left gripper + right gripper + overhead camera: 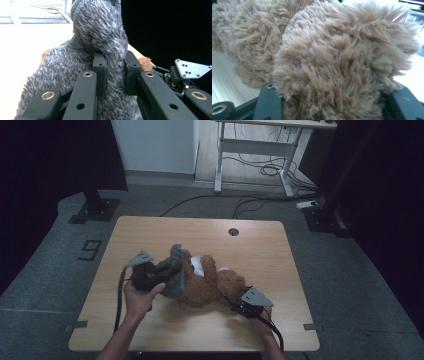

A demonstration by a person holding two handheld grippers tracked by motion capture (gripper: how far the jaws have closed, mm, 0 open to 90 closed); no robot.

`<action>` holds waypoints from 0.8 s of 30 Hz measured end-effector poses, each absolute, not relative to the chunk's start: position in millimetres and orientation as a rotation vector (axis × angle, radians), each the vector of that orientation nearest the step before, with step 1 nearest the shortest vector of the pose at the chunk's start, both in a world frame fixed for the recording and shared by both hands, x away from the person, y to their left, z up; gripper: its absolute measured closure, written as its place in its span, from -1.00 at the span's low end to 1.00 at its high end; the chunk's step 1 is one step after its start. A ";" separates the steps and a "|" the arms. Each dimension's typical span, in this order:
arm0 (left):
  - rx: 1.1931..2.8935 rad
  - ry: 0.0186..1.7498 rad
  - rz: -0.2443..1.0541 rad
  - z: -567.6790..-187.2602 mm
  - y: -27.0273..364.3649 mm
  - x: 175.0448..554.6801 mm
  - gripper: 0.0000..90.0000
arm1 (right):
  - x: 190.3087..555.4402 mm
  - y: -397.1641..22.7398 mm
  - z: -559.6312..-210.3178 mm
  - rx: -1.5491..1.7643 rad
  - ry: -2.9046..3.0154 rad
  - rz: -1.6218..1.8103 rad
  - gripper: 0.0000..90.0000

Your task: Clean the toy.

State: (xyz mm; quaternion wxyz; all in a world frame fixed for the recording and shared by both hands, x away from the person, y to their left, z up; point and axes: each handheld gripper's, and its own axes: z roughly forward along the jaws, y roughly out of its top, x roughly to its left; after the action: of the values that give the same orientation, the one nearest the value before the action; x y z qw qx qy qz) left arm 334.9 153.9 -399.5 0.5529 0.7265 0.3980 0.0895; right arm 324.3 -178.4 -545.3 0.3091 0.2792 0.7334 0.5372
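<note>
A brown teddy bear [210, 287] is lying beside a grey fuzzy knit garment [100, 32] flecked white, both showing against a pale wood-grain table [260, 250]; black jaws are framing them.

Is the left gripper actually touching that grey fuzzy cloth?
Touching. In the left gripper view, the left gripper's two black jaws pinch a fold of the grey fuzzy cloth between them, pads pressed into the pile.

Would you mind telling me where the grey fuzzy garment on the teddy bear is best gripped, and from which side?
Grip the grey fuzzy garment at its raised fold, from the bear's left end, where the left gripper already pinches it. The fabric bunches into a narrow ridge there, standing clear of the teddy bear, so probably only cloth gets caught.
</note>
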 end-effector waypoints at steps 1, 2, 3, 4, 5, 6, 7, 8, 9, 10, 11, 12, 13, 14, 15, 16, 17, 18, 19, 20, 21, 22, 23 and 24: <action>1.737 0.942 0.203 -399.4 142.5 340.0 0.67 | 323.9 -178.3 -545.9 0.736 1.933 1.422 -0.05; 1.756 0.947 0.189 -401.0 131.9 346.3 0.67 | 323.6 -178.5 -546.6 0.734 1.930 1.423 -0.05; 1.778 0.954 0.180 -403.7 121.8 353.1 0.67 | 323.3 -178.9 -547.2 0.734 1.929 1.425 -0.06; 1.797 0.962 0.173 -406.3 115.0 358.2 0.67 | 323.2 -179.3 -547.3 0.734 1.926 1.426 -0.06; 1.826 0.984 0.172 -411.9 105.4 366.6 0.67 | 322.9 -179.4 -547.1 0.734 1.927 1.427 -0.06; 1.838 1.004 0.169 -415.9 101.1 371.2 0.67 | 322.7 -179.7 -547.0 0.731 1.926 1.429 -0.06; 1.851 1.028 0.153 -423.5 96.4 377.3 0.67 | 322.7 -180.1 -547.1 0.731 1.926 1.429 -0.07; 1.862 1.039 0.147 -427.7 94.4 379.4 0.68 | 322.8 -180.8 -547.2 0.733 1.927 1.432 -0.08; 1.877 1.048 0.154 -434.1 93.2 381.0 0.68 | 323.0 -181.4 -547.3 0.733 1.929 1.433 -0.09; 1.881 1.053 0.153 -437.7 93.7 381.4 0.69 | 323.0 -182.3 -547.6 0.739 1.931 1.435 -0.11; 1.881 1.064 0.133 -443.7 96.5 381.8 0.69 | 323.1 -182.8 -547.7 0.743 1.932 1.438 -0.15; 1.877 1.070 0.127 -446.3 98.6 381.5 0.69 | 323.5 -183.8 -547.9 0.767 1.928 1.448 -0.23; 1.870 1.075 0.120 -449.5 101.6 380.6 0.70 | 324.0 -184.5 -547.8 0.782 1.925 1.459 -0.30; 1.862 1.077 0.111 -452.3 104.6 379.1 0.70 | 324.3 -185.2 -547.1 0.810 1.920 1.474 -0.41; 1.852 1.076 0.109 -454.9 106.8 376.8 0.70 | 324.2 -185.6 -545.5 0.844 1.919 1.480 -0.51; 1.852 1.071 0.111 -456.3 108.2 374.9 0.71 | 323.8 -185.8 -542.8 0.876 1.928 1.482 -0.60; 1.840 1.067 0.114 -458.3 110.5 371.1 0.71 | 323.4 -186.2 -540.1 0.897 1.942 1.485 -0.68; 1.828 1.063 0.127 -460.7 112.1 367.4 0.71 | 322.5 -187.4 -535.0 0.928 1.953 1.496 -0.75; 1.824 1.061 0.128 -462.6 113.5 364.8 0.71 | 320.8 -189.9 -529.8 0.943 1.954 1.518 -0.81; 1.814 1.061 0.122 -464.0 114.5 363.0 0.71 | 319.7 -192.3 -525.4 0.963 1.951 1.542 -0.85; 1.803 1.058 0.110 -465.8 115.9 360.8 0.71 | 319.2 -194.2 -522.2 0.980 1.950 1.558 -0.89; 1.798 1.053 0.105 -467.0 116.9 359.1 0.72 | 319.1 -196.4 -518.2 0.997 1.944 1.583 -0.92; 1.788 1.049 0.099 -468.7 117.9 356.0 0.72 | 319.3 -197.8 -515.6 1.009 1.936 1.601 -0.93; 1.785 1.048 0.098 -469.3 118.3 354.4 0.72 | 320.5 -198.6 -511.7 1.034 1.928 1.611 -0.95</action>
State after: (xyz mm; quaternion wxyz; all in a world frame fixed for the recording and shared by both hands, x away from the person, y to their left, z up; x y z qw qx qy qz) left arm 354.4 118.3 -469.3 0.5097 0.7411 0.4351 0.0407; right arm 320.5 -198.6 -511.7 0.2109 0.3719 0.6936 0.5798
